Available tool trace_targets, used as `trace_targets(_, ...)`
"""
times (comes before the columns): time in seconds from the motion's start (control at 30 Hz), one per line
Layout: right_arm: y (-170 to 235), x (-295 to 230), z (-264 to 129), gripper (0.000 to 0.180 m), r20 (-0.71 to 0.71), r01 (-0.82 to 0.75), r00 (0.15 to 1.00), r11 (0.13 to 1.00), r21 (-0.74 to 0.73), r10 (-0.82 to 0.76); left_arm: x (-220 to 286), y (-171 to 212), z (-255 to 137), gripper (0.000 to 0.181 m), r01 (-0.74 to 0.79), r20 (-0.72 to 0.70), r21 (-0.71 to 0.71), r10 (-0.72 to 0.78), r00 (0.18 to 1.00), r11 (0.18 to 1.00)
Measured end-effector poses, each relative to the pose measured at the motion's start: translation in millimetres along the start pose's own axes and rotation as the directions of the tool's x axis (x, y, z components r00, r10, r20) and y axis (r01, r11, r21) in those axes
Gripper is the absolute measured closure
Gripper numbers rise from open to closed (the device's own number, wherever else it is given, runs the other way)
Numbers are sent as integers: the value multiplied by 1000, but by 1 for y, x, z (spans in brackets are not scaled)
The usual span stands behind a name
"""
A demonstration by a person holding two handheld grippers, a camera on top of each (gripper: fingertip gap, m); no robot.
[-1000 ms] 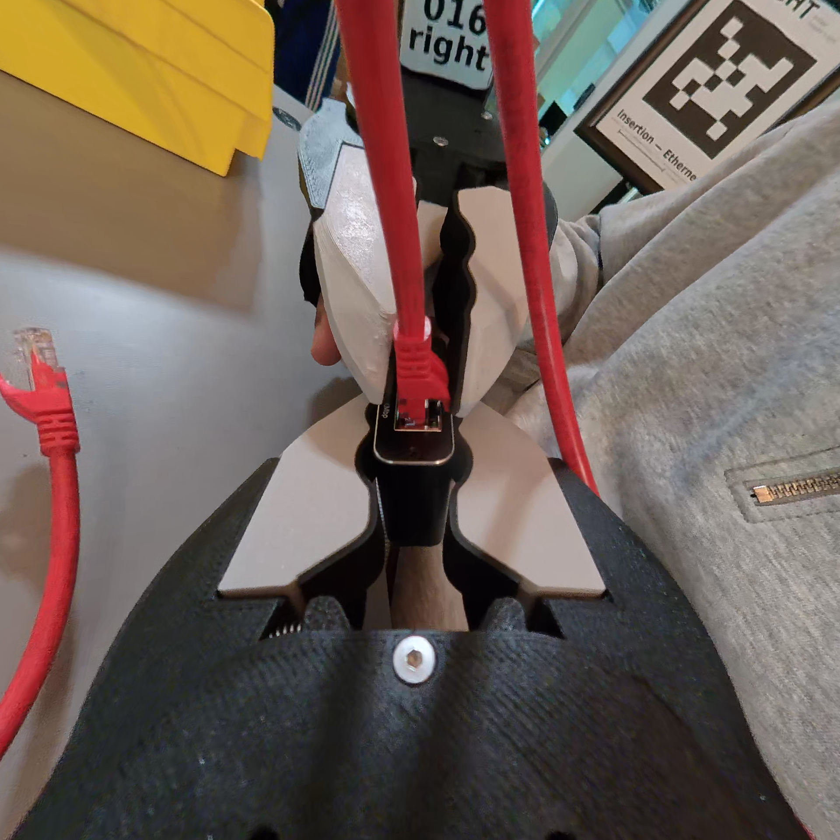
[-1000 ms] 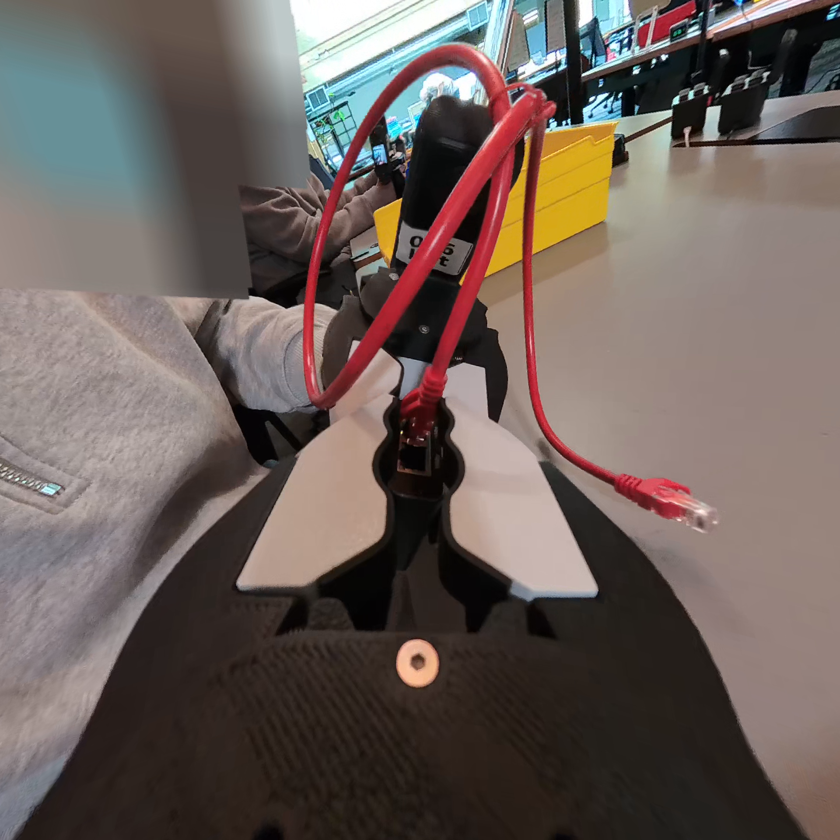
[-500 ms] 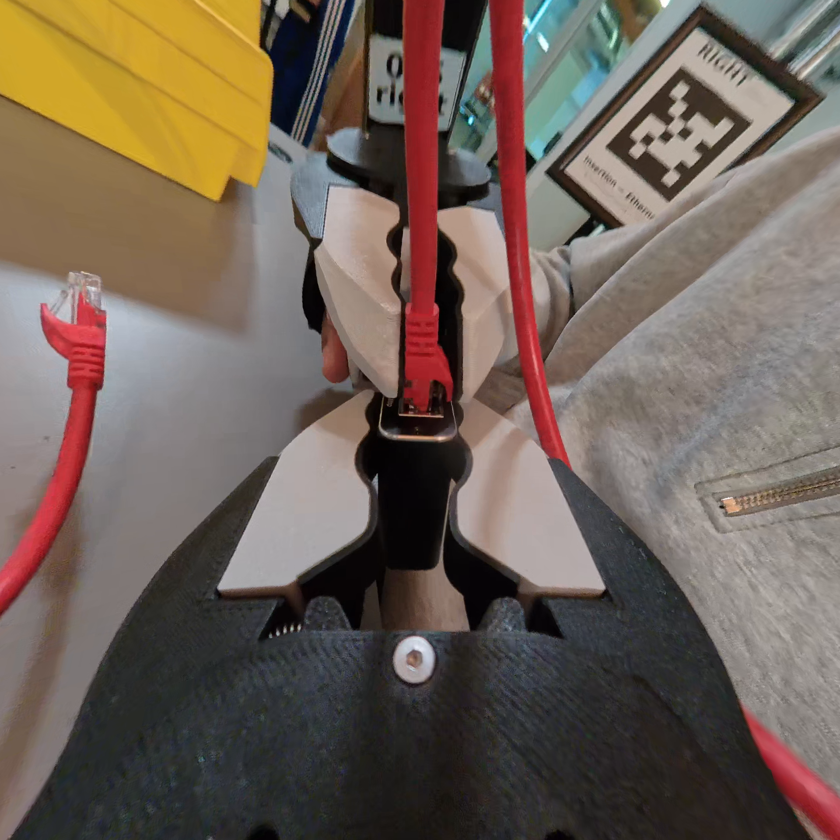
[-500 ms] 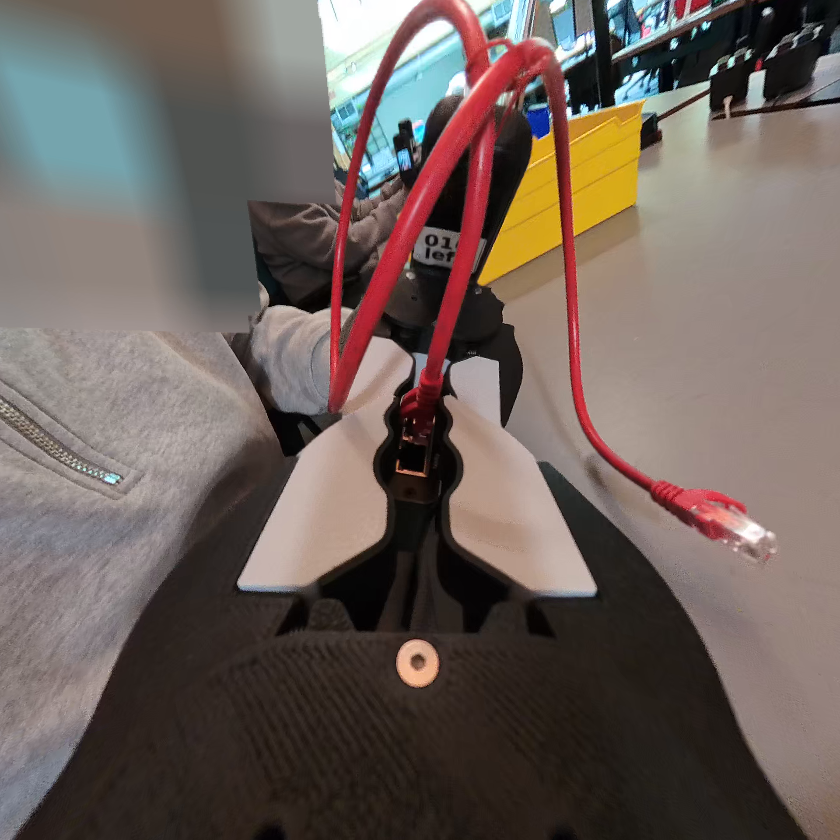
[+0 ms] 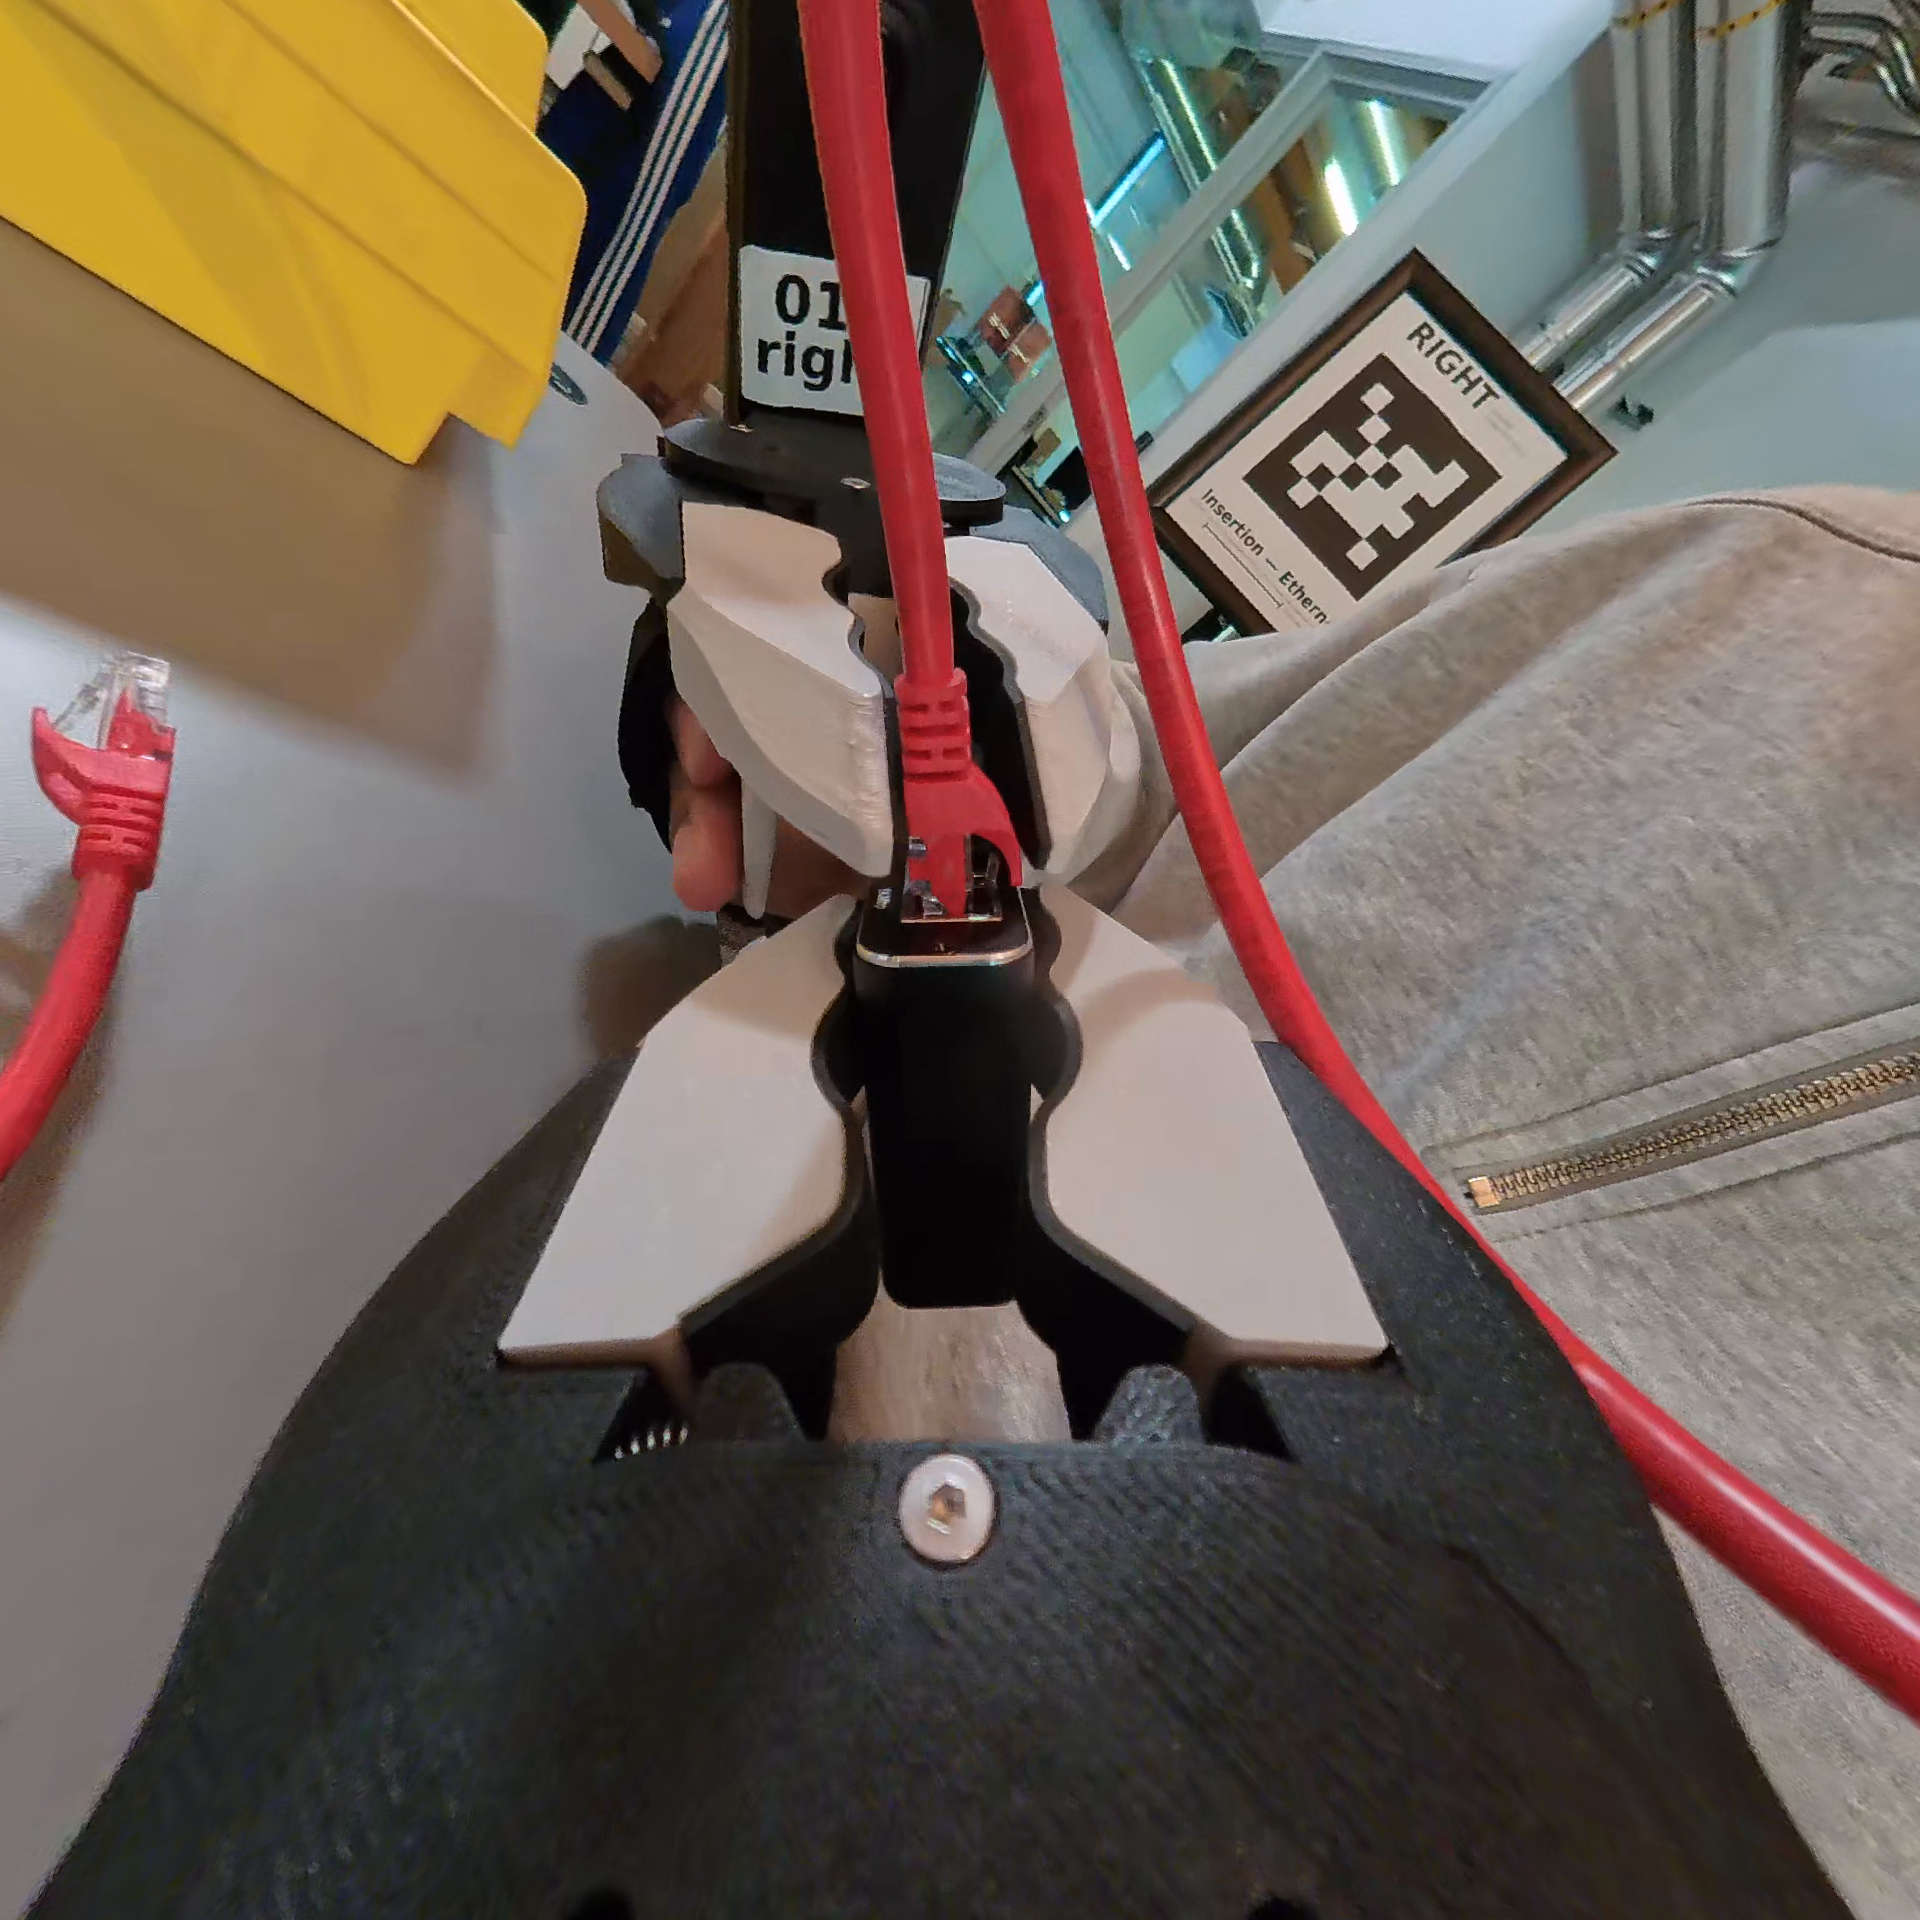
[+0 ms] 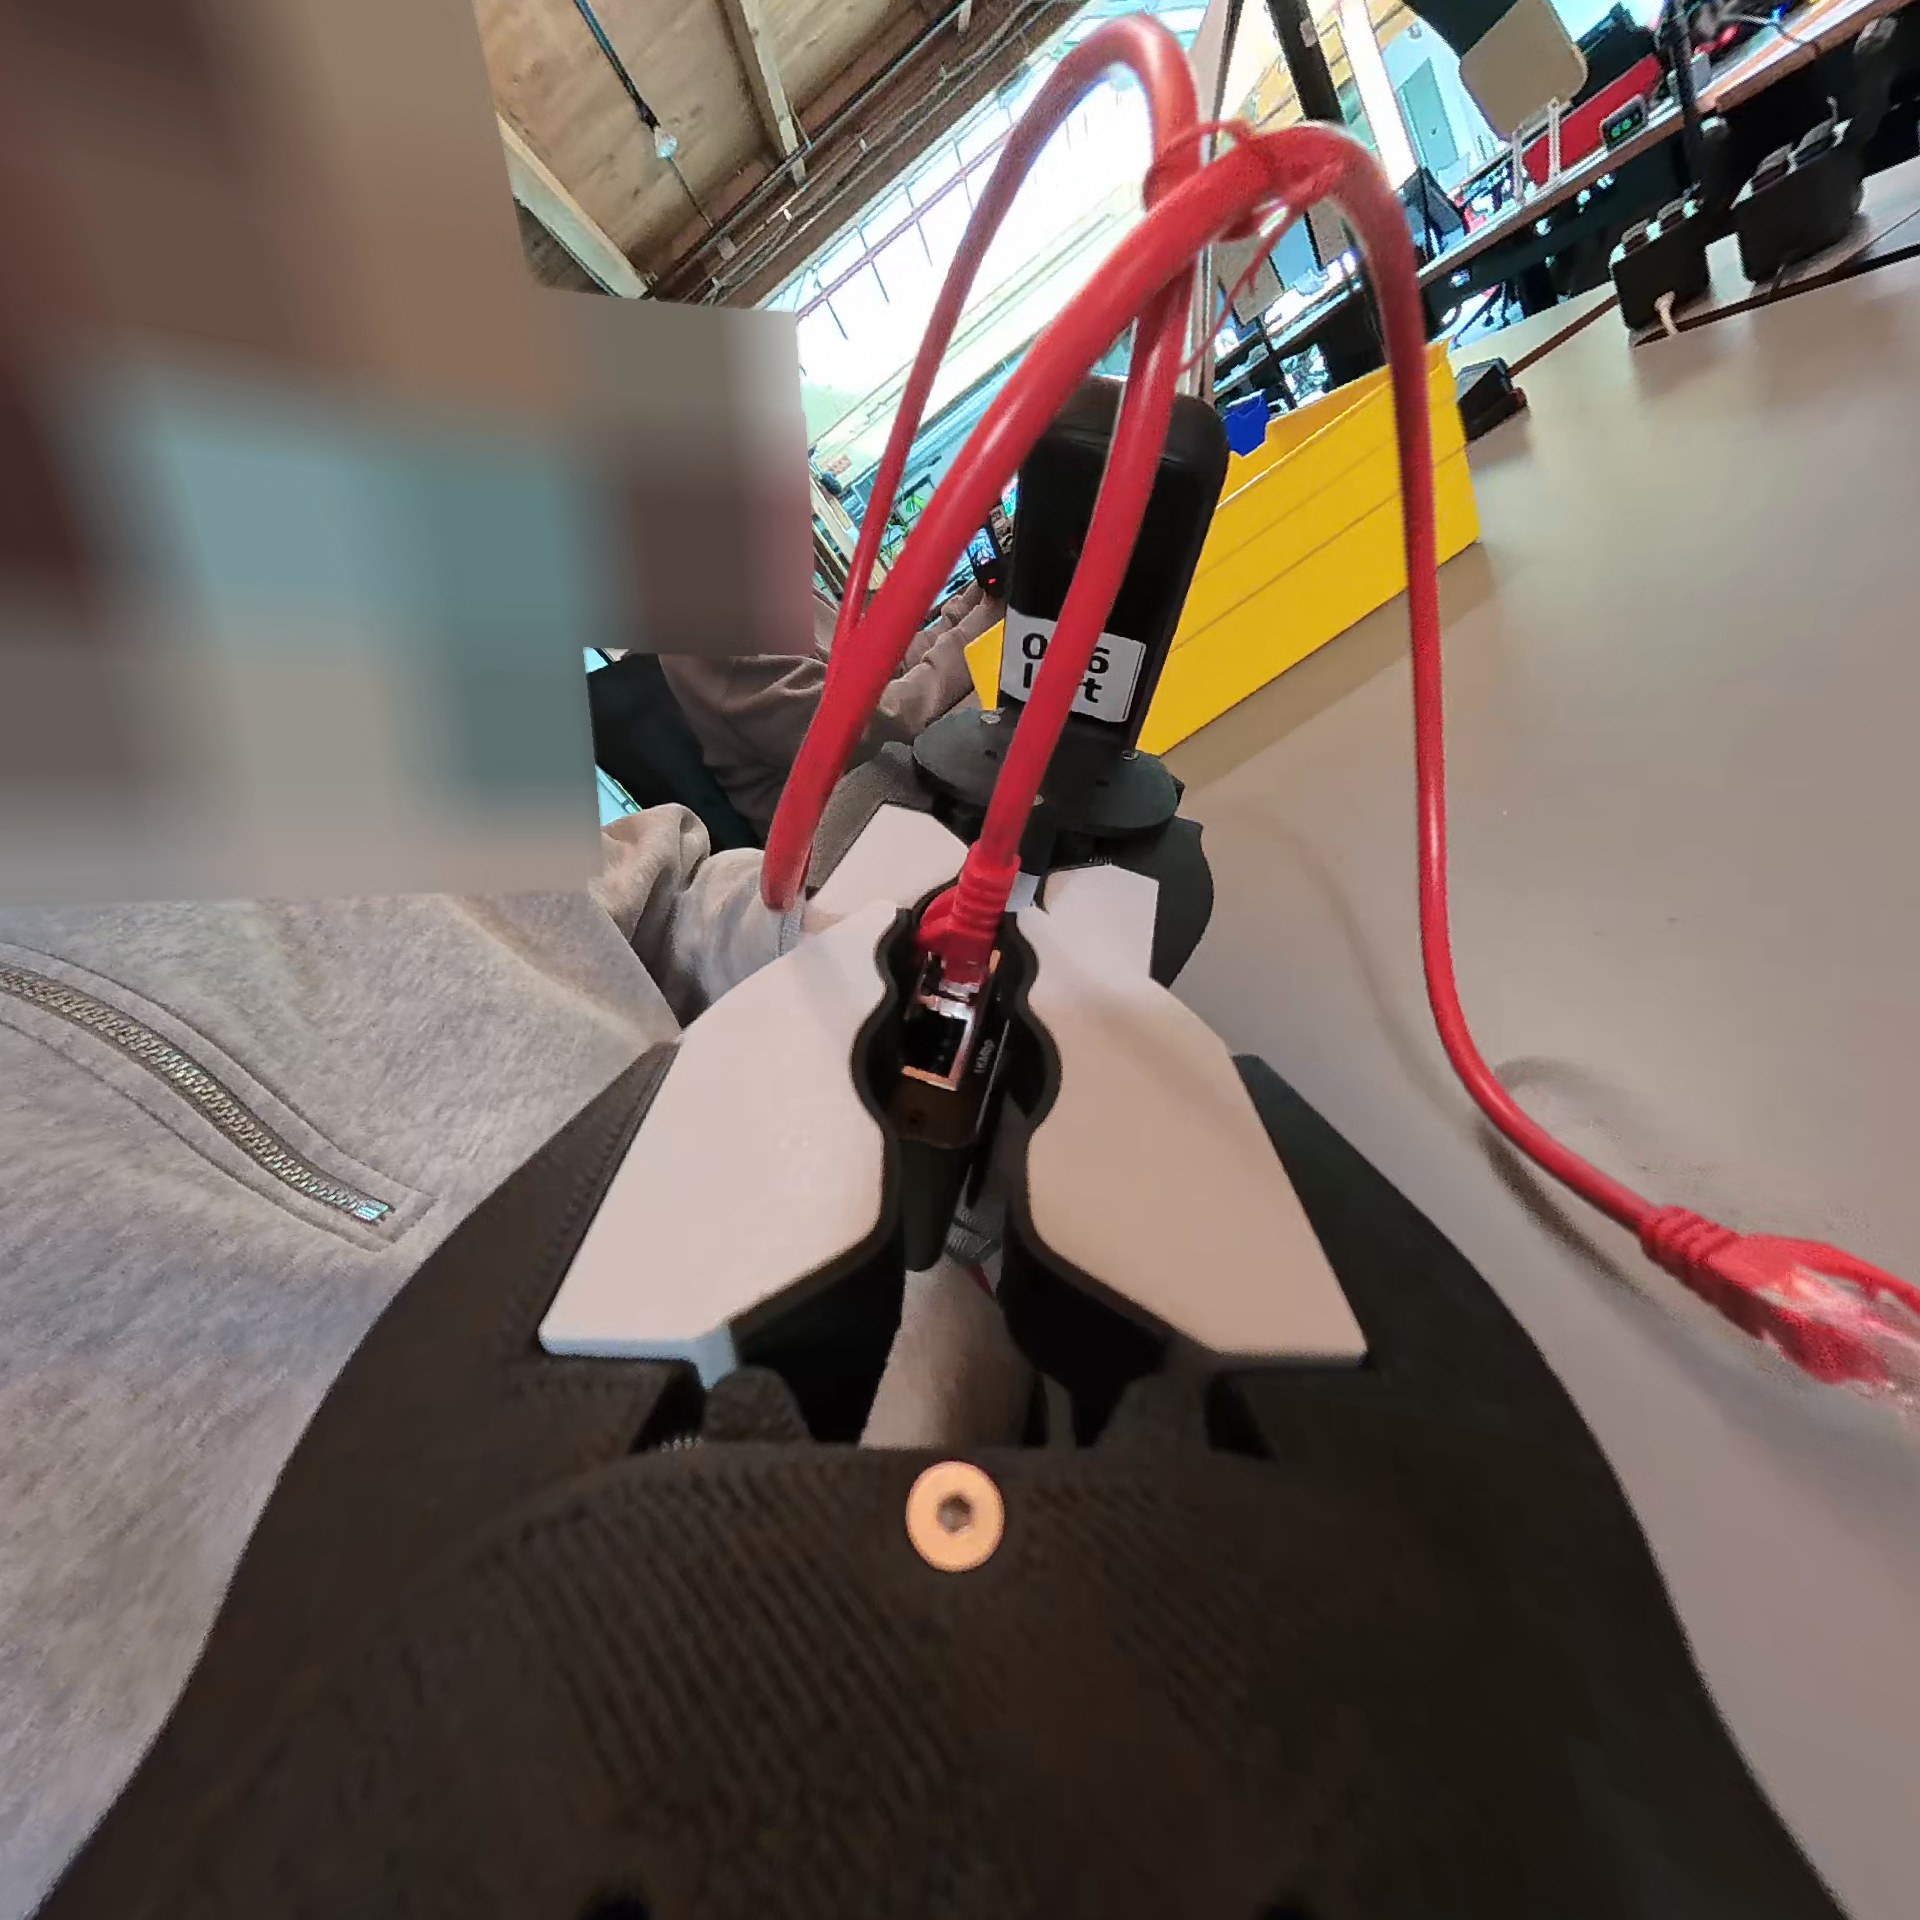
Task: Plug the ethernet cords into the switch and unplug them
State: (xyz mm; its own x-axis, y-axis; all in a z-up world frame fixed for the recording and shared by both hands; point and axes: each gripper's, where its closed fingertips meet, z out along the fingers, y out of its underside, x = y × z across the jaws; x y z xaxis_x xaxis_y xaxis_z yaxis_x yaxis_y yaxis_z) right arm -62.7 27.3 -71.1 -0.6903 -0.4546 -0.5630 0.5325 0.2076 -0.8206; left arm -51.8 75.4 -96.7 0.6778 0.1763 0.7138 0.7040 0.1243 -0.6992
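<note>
Left gripper (image 5: 943,971): jaws narrow, clamped on the black switch (image 5: 943,1101), which sits lengthwise between the fingers with its port end facing away from the camera. Right gripper (image 5: 951,821), seen opposite in the left wrist view: jaws closed on the red plug (image 5: 948,805), whose tip sits at the port mouth; whether it is fully seated cannot be told.

Left to right, left wrist view: free plug (image 5: 104,769) of the red ethernet cord (image 5: 1174,727) hangs above the grey table (image 5: 312,935); yellow bin (image 5: 281,197) behind it; both grippers in the centre; framed marker sign (image 5: 1371,457) and grey sweatshirt (image 5: 1558,831) on the right. The cord passes off frame at top and lower right.

Right wrist view only: the cord arches overhead in several loops bound at the top by a tie (image 6: 1236,166), and one strand drops to the free plug (image 6: 1808,1299), motion-blurred, near the table (image 6: 1662,727). Here the right gripper (image 6: 961,997) shows the switch's open metal port (image 6: 940,1049) just below the plug (image 6: 966,925). A mosaic patch covers upper left. The left gripper (image 6: 997,914) is mostly hidden behind the fingers.
</note>
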Motion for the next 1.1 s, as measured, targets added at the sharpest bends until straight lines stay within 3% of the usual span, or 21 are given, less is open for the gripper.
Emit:
trace_targets(0.23,-3,1,-3,155,-11,24,1000,1000,3,-24,-4,-1,-3,153,-8,38,1,8,999,1000)
trace_targets(0.73,4,-2,-1,165,-39,147,988,986,-79,-150,-8,2,-1,153,-126,149,-64,135,980,990)
trace_targets(1.1,4,-2,0,166,-78,204,974,974,-99,-212,-9,2,-2,153,-132,165,-59,141,976,989)
